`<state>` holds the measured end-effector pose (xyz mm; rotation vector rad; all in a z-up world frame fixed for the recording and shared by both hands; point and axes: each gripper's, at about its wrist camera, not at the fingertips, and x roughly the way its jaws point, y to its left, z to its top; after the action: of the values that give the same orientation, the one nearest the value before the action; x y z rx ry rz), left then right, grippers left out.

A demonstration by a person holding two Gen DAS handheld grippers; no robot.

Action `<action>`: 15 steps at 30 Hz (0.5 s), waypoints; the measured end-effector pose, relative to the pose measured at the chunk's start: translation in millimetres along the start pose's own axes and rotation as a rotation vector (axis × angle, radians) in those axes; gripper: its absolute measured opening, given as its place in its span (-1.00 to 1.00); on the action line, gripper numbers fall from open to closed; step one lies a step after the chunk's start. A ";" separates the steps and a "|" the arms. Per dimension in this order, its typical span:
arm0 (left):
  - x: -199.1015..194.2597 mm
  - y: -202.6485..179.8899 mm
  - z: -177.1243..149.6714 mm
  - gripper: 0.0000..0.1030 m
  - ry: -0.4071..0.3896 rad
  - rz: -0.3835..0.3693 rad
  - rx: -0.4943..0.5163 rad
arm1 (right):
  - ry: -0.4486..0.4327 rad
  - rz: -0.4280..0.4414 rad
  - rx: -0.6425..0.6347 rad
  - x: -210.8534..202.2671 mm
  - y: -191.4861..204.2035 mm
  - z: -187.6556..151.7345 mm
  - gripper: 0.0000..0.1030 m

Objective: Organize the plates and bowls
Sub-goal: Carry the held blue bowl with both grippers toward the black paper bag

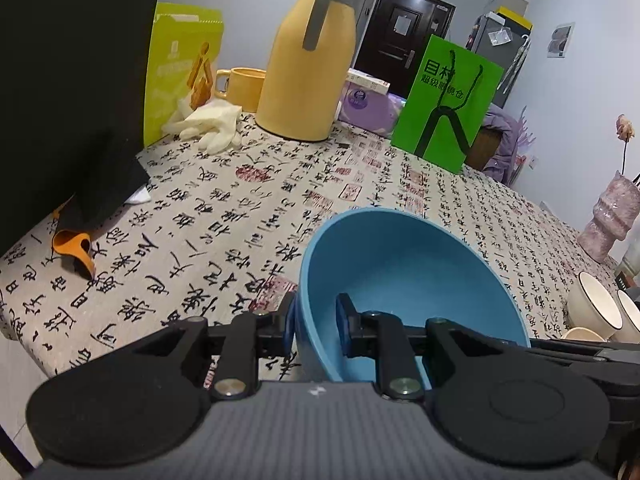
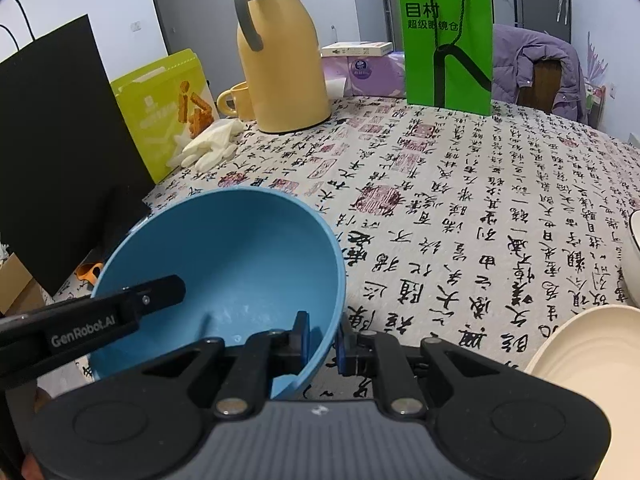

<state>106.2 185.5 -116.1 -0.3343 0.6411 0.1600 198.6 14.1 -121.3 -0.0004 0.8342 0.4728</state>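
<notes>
Right now the blue bowl (image 2: 224, 264) hangs tilted over the counter (image 2: 460, 208), its thin rim pinched by the left tool (image 1: 316, 326) and right tool (image 2: 324, 338); it looks light, stiff and slippery.

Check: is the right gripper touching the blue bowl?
Touching. The right wrist view shows the right gripper clamped on the blue bowl wall, one finger inside, one outside.

Matt blue plastic bowl (image 1: 400, 264); printed cloth tablecloth (image 1: 240, 208).
</notes>
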 end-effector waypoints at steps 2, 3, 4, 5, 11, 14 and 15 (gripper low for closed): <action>-0.7 2.4 -2.3 -0.61 0.004 0.003 -0.003 | 0.005 0.004 -0.003 1.0 1.0 -1.6 -0.75; -1.4 3.1 -2.9 -0.61 0.004 0.005 -0.004 | 0.008 0.007 -0.005 2.0 1.8 -2.5 -0.75; -2.0 3.9 -3.6 -0.61 0.003 0.009 -0.004 | 0.011 0.011 -0.007 2.5 3.0 -2.7 -0.75; -2.5 5.0 -4.1 -0.61 0.002 0.013 -0.005 | 0.013 0.014 -0.010 3.7 4.2 -3.5 -0.75; -4.8 13.6 -5.6 -0.61 0.002 0.026 -0.017 | 0.028 0.028 -0.022 9.0 12.1 -7.5 -0.75; -3.7 17.7 -6.9 -0.61 0.006 0.030 -0.023 | 0.032 0.028 -0.030 10.7 15.7 -8.8 -0.75; -3.0 19.0 -7.3 -0.61 0.008 0.030 -0.025 | 0.033 0.027 -0.032 10.8 16.4 -9.5 -0.75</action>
<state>95.0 200.6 -124.6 -0.3501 0.6528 0.1959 191.4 31.4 -132.5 -0.0261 0.8599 0.5127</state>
